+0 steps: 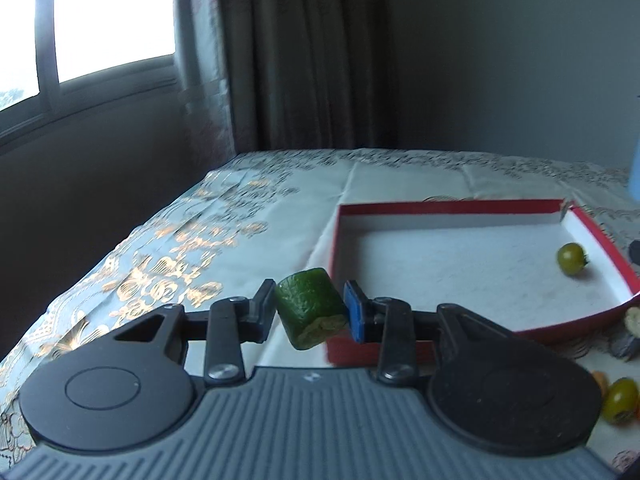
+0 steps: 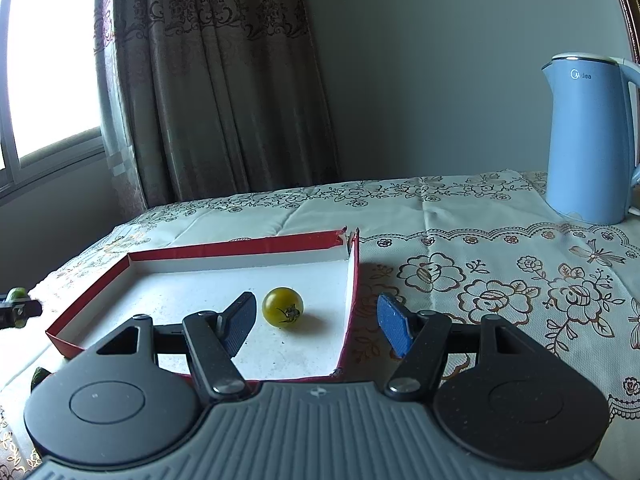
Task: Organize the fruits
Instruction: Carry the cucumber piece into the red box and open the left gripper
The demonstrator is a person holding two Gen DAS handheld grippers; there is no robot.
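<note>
Gripping one green chunk (image 1: pixel 311 307), left fingers (image 1: pixel 260 307) close; right fingers (image 2: pixel 240 320) gape, one tomato (image 2: pixel 283 306) boxed.

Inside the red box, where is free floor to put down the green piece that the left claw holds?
Most of the red box floor is bare: everything from its left wall across to the yellow-green tomato. Only the patch by the right wall, where that tomato lies, is taken. The left claw, gripping the green piece, is near the box's left corner. Outside the near right corner, fruit crowds the cloth.
</note>
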